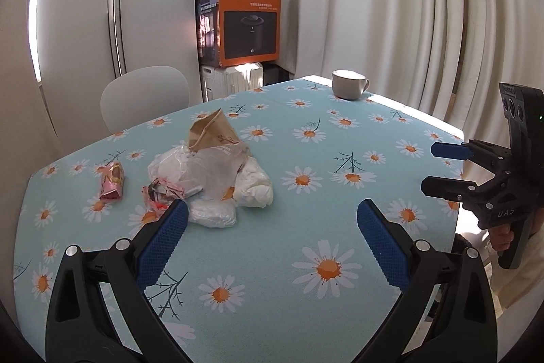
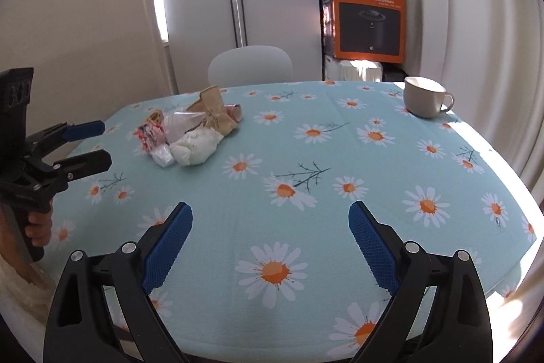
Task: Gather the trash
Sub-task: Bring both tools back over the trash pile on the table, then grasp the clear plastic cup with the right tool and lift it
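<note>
A heap of trash lies on the daisy tablecloth (image 1: 272, 254): a brown paper bag (image 1: 212, 131), clear plastic (image 1: 210, 172), crumpled white tissue (image 1: 253, 189), a red-and-white wrapper (image 1: 159, 193) and, apart to the left, a pink wrapper (image 1: 112, 181). My left gripper (image 1: 272, 213) is open and empty, its left finger just short of the heap. My right gripper (image 2: 270, 215) is open and empty over bare cloth, with the heap (image 2: 193, 131) far ahead to the left. Each gripper shows in the other's view: the right one (image 1: 442, 165), the left one (image 2: 98, 140).
A beige mug (image 1: 348, 84) stands at the table's far edge, also in the right wrist view (image 2: 425, 96). A white chair (image 1: 144, 97) stands behind the table. An orange Philips box (image 1: 251, 19) is stacked in the corner by white curtains (image 1: 391, 5).
</note>
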